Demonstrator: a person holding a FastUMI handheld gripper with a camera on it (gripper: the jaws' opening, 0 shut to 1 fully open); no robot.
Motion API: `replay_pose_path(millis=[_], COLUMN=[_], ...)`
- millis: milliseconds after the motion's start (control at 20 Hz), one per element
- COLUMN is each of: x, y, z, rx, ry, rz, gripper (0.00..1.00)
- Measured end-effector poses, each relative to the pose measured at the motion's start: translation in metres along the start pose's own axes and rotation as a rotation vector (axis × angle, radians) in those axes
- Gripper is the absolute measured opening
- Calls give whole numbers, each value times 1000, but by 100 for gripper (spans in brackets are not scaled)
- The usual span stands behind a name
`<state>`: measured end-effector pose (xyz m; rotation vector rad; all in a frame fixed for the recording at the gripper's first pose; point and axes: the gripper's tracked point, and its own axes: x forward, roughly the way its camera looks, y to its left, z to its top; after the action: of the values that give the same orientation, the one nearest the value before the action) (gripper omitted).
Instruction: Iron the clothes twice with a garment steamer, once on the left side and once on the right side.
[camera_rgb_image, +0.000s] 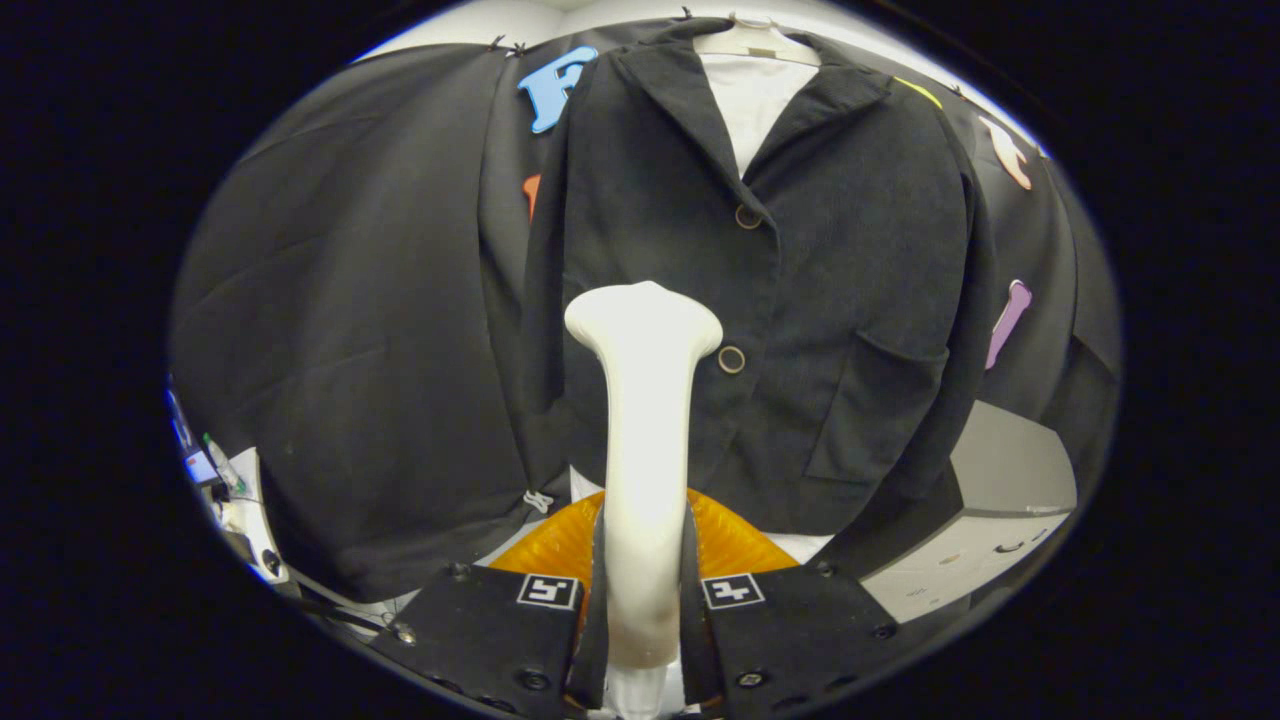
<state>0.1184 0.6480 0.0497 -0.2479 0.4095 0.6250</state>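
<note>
Jacket (800, 300) of dark fabric hangs on a pale hanger (755, 40) against the booth wall, buttoned over a white lining, a patch pocket on one side. Ahead of it, the white garment steamer (645, 400) stands upright, its flared head level with the lower button (731, 359) and just beside it. Gripper (643, 600) fingers (500, 630) press both sides of the steamer's handle, holding it. An orange round object (730, 545) lies beyond the fingers.
</note>
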Motion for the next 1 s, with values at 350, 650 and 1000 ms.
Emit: replay_pose_path(millis=[350, 650, 1000], x=[8, 12, 15], y=[0, 0, -1], z=[-32, -61, -80], rx=[-8, -12, -11], ry=[52, 103, 136], rz=[12, 15, 13], gripper=[32, 32, 32])
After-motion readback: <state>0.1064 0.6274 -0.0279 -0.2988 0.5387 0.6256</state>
